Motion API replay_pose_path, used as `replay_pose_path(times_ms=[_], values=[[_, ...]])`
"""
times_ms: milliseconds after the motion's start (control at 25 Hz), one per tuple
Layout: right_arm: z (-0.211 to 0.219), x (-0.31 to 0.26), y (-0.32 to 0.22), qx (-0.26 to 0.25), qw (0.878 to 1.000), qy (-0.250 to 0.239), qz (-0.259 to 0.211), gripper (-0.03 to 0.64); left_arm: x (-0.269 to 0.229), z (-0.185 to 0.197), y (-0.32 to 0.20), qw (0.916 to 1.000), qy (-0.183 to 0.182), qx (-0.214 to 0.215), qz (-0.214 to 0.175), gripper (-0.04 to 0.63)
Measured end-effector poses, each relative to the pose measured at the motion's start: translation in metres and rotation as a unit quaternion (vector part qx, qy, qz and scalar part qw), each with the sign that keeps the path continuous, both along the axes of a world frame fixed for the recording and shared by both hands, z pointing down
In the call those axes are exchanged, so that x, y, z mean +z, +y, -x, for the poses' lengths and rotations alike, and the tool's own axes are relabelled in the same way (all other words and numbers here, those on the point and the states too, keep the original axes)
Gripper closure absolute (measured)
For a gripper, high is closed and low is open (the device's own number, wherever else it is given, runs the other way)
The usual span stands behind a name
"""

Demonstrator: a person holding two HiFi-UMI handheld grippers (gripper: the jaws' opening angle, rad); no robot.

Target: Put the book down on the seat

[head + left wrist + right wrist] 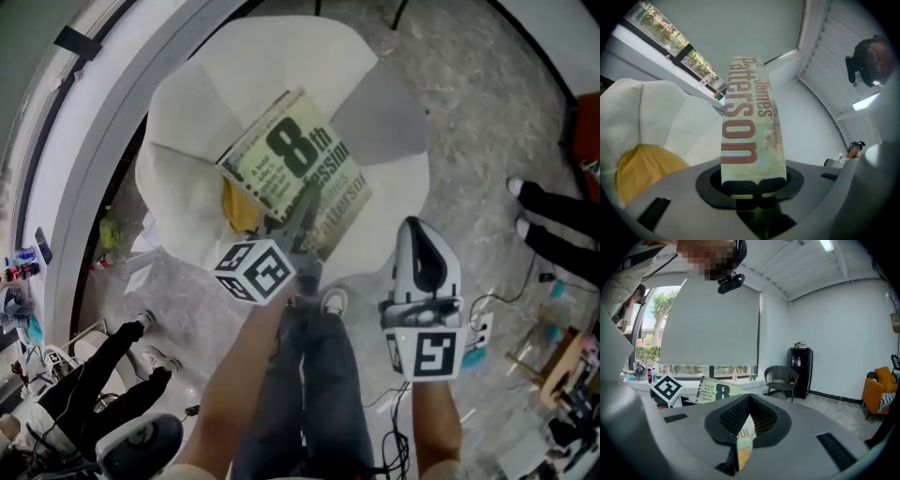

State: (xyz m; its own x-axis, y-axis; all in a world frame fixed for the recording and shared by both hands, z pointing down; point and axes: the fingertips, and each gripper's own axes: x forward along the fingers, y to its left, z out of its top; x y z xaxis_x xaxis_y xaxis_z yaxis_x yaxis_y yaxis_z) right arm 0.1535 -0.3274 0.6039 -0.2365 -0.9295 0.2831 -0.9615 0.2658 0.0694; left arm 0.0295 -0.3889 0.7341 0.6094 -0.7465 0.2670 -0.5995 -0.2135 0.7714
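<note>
left gripper (pixel 300 239) clamped on the book (pixel 295 164) at its spine end | right gripper (pixel 419 234) jaws together, off to the side | book tilted over white seat (pixel 281 56), above yellow cushion (pixel 239 208) | judged light, stiff, glossy (could slip): hold deep across spine

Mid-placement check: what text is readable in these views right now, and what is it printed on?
"8th": large print on the book cover, head view.
"James Patterson": brown letters along the cover, left gripper view.
"...fession": title word under the 8th; its start is unreadable.
Small print block beside the 8: too small to read.
Nothing else is legible.
</note>
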Motion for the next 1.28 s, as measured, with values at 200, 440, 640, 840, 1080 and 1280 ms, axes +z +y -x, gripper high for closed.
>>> replay_pose_path(times_ms=[200, 440, 640, 840, 1080, 1280], values=[[-0.004, 0.08, 0.006, 0.008, 1.0, -0.004, 0.02, 0.614, 0.084, -0.009, -0.004, 0.9992, 0.032, -0.003, 0.025, 0.43], [-0.002, 0.132, 0.002, 0.024, 0.999, -0.028, 0.017, 0.614, 0.156, -0.011, -0.013, 0.9934, 0.095, -0.009, 0.064, 0.43], [0.005, 0.171, 0.001, 0.031, 0.999, -0.032, 0.031, 0.614, 0.211, -0.013, -0.024, 0.9873, 0.134, 0.002, 0.085, 0.43], [0.011, 0.209, 0.008, 0.03, 0.998, -0.03, 0.05, 0.614, 0.269, -0.016, -0.038, 0.9727, 0.201, 0.004, 0.116, 0.43], [0.0, 0.214, 0.016, 0.035, 0.997, -0.034, 0.053, 0.614, 0.297, -0.023, -0.042, 0.9705, 0.201, 0.03, 0.13, 0.428], [0.002, 0.22, 0.016, 0.031, 0.997, -0.037, 0.059, 0.614, 0.32, -0.024, -0.037, 0.9574, 0.23, 0.001, 0.175, 0.425]])
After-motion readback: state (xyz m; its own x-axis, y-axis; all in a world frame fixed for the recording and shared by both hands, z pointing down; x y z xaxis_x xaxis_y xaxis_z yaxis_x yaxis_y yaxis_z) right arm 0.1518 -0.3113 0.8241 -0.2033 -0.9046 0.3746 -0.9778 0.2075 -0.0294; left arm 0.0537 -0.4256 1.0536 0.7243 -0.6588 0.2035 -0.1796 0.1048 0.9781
